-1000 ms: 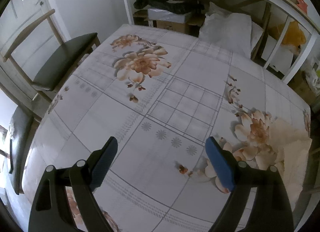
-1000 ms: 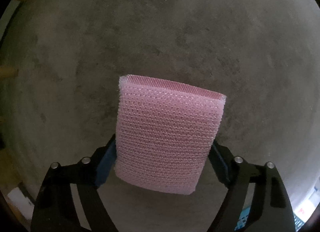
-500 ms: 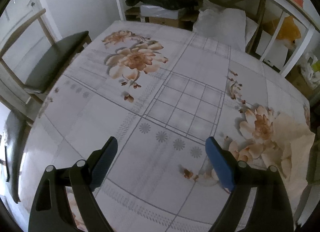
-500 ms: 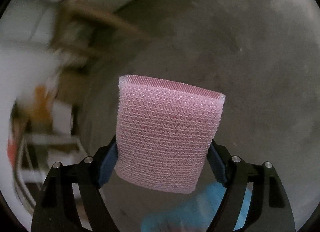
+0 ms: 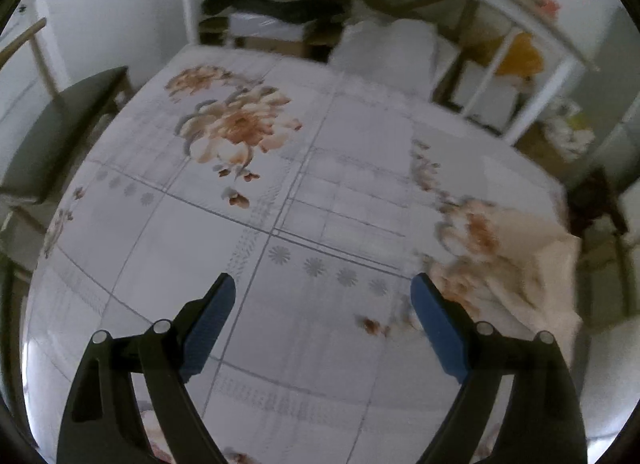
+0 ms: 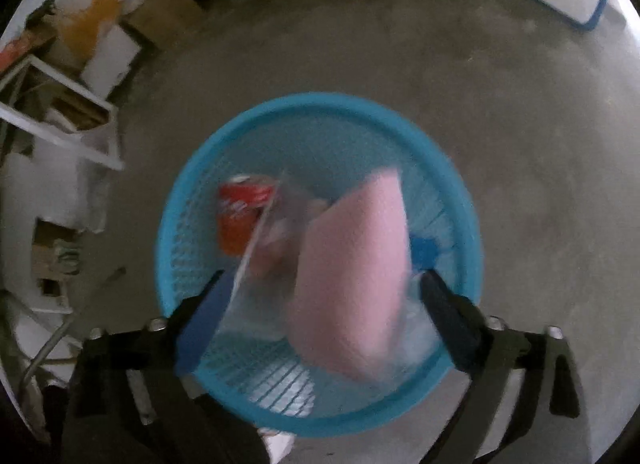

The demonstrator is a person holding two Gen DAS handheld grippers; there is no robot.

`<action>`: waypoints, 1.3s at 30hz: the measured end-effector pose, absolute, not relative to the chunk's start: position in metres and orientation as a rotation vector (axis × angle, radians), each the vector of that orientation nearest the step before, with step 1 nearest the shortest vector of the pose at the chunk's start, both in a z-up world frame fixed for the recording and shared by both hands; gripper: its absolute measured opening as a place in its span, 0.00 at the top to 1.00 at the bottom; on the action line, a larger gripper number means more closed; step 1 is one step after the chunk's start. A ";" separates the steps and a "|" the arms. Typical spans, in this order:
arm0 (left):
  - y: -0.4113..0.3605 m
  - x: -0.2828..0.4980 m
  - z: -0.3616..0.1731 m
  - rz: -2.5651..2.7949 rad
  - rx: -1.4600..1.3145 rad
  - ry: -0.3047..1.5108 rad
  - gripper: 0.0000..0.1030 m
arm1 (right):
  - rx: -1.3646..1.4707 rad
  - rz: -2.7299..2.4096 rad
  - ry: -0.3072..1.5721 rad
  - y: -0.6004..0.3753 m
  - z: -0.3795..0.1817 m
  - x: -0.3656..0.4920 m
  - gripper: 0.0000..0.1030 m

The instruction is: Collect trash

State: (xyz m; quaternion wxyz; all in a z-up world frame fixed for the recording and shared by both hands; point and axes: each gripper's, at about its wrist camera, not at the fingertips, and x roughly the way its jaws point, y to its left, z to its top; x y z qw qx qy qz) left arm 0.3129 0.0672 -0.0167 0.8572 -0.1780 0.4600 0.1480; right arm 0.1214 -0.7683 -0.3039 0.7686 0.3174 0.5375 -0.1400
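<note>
Right wrist view: the pink sponge is being dropped into the blue bin (a red can lies inside), the right gripper having just opened. The left gripper is being held open above the table.

From the left wrist we look steeply down over the desk toward the shelf, fairly close. From the right wrist we look almost straight down into the basket on the floor. No overlap.
</note>
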 end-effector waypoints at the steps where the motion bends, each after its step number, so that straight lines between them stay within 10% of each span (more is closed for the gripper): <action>1: 0.069 0.307 -0.012 0.283 -0.374 0.950 0.16 | 0.671 -0.307 1.167 -0.768 -0.307 0.121 0.08; 24: 0.086 0.190 0.038 -0.300 -0.301 0.725 0.16 | 0.791 -0.268 0.654 -0.536 -0.011 -0.074 0.08; 39: 0.080 0.151 0.016 -0.310 -0.227 0.754 0.16 | 0.337 0.230 0.794 -0.326 0.011 0.103 0.28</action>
